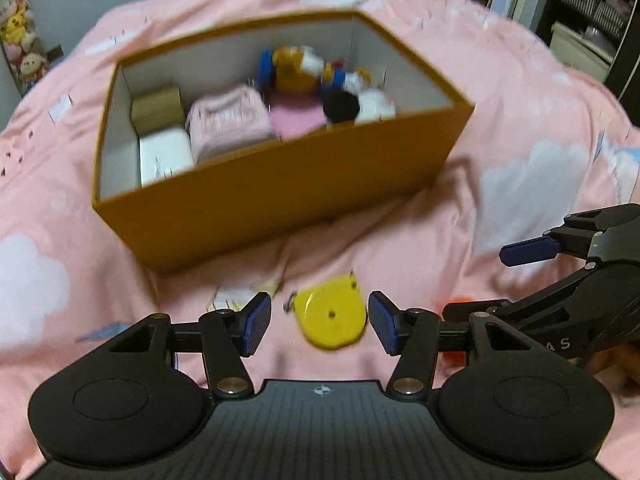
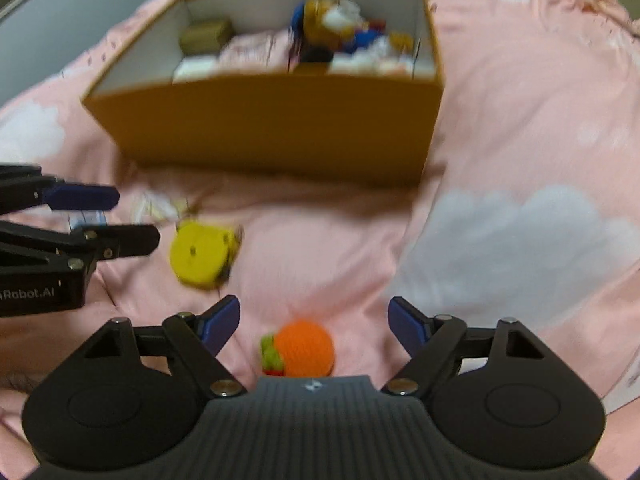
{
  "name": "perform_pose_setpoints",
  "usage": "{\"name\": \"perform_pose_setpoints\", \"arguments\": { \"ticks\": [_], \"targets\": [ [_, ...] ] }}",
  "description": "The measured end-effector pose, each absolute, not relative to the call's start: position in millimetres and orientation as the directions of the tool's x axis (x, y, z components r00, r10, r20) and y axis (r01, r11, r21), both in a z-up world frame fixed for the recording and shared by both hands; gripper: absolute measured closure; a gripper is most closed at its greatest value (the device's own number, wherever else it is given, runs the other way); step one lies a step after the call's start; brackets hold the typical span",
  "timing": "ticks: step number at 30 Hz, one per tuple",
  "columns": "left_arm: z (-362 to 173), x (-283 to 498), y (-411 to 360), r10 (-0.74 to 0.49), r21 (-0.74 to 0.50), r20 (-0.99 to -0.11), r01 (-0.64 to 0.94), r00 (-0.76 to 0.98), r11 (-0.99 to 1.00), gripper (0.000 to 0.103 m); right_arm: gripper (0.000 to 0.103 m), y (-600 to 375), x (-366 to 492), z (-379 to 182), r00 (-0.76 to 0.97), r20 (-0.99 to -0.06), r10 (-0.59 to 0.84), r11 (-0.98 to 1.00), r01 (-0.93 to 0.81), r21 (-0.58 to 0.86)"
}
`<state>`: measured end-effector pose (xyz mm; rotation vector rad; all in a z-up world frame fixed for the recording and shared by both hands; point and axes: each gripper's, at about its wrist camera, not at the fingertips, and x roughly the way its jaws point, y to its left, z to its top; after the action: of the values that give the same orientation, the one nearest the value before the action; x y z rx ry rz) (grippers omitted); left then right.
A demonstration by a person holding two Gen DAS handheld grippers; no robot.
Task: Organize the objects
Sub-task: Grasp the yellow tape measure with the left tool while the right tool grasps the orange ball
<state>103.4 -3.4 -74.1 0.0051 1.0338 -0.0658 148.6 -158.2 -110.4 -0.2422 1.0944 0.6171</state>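
A flat yellow round toy [image 1: 331, 317] lies on the pink bedspread, between the open fingers of my left gripper [image 1: 319, 323]; touching cannot be told. It also shows in the right wrist view [image 2: 202, 254]. An orange crocheted ball with green leaves [image 2: 301, 349] lies between the open fingers of my right gripper [image 2: 314, 325], close to its base. An open orange box [image 1: 280, 184] stands beyond, holding plush toys [image 1: 308, 70], a pink bundle [image 1: 228, 120] and small boxes. The box shows in the right wrist view too [image 2: 272, 128].
The pink bedspread [image 1: 520, 100] with white clouds covers the whole surface. My right gripper shows at the right in the left wrist view [image 1: 532, 280]. My left gripper shows at the left in the right wrist view [image 2: 120, 216]. A pale small item [image 2: 154, 206] lies near the yellow toy.
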Motion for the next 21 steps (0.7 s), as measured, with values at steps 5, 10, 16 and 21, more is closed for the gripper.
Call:
{"name": "perform_pose_setpoints", "arguments": {
  "ticks": [5,10,16,21],
  "targets": [
    [-85.2,106.0,1.8,-0.055,-0.045,-0.885,0.033,0.462,0.998,0.039,0.021,-156.9,150.1,-127.1,0.260,-0.912,0.319,0.815,-0.567,0.123],
    [-88.0,107.4,10.2,-0.072,-0.079,-0.893,0.004,0.443,0.997,0.039,0.026,-153.3,149.8,-135.8,0.218,-0.923,0.316,0.807,-0.574,0.141],
    [-90.2,110.3,7.7,-0.124,-0.121,-0.894,0.032,0.430,0.992,0.038,0.034,-152.7,151.5,-141.3,0.185,-0.929,0.319,0.808,-0.565,0.165],
    [-94.0,113.0,7.9,-0.132,-0.137,-0.900,0.018,0.416,0.990,0.034,0.054,-154.0,152.5,-144.5,0.160,-0.930,0.332,0.806,-0.560,0.192]
  ]
}}
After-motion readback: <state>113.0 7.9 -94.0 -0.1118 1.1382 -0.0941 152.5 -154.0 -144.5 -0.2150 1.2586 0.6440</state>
